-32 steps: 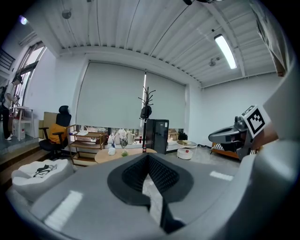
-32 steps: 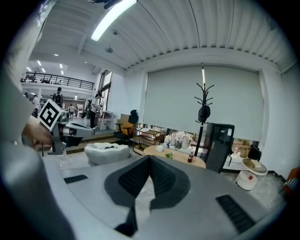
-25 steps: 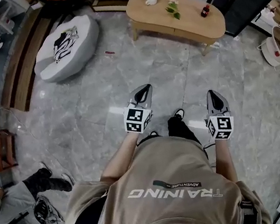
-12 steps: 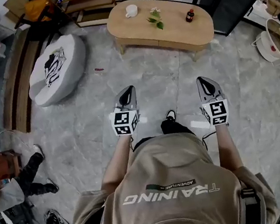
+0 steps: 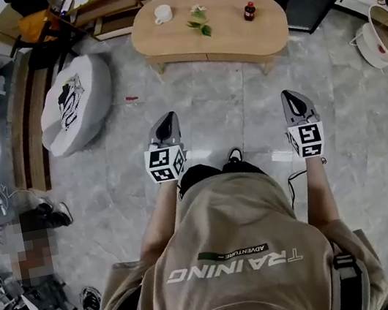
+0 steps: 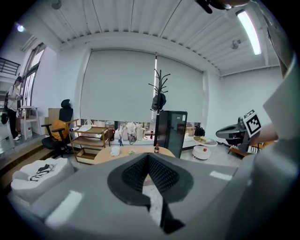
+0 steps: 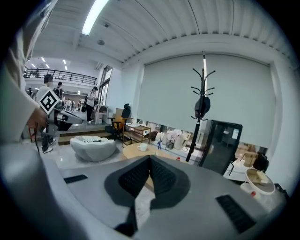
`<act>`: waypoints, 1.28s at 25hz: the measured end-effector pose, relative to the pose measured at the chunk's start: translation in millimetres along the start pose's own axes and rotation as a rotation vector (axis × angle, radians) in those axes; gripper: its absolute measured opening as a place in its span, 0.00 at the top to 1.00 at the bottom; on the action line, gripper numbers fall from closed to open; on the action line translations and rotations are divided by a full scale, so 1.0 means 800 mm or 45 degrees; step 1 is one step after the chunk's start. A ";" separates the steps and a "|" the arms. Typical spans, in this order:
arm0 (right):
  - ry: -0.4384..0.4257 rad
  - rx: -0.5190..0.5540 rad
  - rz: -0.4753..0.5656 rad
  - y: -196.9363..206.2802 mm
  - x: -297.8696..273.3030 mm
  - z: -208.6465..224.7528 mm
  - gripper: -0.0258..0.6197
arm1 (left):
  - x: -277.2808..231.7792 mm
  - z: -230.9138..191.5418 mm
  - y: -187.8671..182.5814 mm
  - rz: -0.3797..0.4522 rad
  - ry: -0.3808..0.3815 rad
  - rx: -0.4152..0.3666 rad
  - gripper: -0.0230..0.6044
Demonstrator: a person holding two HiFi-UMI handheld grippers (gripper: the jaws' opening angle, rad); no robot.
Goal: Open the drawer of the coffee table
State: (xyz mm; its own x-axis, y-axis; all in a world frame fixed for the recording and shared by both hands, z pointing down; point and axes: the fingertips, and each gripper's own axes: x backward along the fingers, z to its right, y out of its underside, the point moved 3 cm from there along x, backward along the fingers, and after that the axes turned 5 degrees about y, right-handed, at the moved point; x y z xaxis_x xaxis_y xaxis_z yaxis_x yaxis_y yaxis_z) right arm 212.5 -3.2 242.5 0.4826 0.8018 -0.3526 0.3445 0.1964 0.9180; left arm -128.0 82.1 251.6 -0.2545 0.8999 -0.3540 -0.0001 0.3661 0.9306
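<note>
Pale wooden oval coffee table [image 5: 232, 36] stands well ahead of the left tool [image 5: 165, 123] and right tool [image 5: 295, 98], both pinched closed on nothing. Approach stage, seemingly. Next: close in, find the drawer, not discernible from here, and spread one tool for its pull.

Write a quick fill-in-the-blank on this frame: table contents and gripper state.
1. In the head view, the white mug stands toward the ___ end of the coffee table.
2. The jaws of the left gripper and the right gripper are both ___.
3. The bottle has a ___ cap.
Missing: left; shut; red.
</note>
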 end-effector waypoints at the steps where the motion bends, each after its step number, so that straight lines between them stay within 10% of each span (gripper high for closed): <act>1: 0.017 -0.022 -0.015 0.011 0.002 0.009 0.95 | -0.004 0.001 0.000 -0.010 0.001 -0.002 0.96; 18: 0.018 -0.165 -0.006 0.001 -0.064 0.028 0.95 | -0.145 -0.009 -0.043 0.013 0.191 -0.058 0.96; 32: 0.022 -0.048 0.038 -0.120 -0.219 -0.005 0.95 | -0.259 -0.120 -0.118 0.089 0.373 -0.204 0.96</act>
State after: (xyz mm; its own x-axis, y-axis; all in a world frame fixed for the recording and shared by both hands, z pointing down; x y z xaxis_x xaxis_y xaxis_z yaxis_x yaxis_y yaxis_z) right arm 91.7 -160.6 216.5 0.4783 0.8171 -0.3219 0.2990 0.1931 0.9345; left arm -168.1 -161.4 245.8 -0.5266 0.8067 -0.2684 -0.1187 0.2429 0.9628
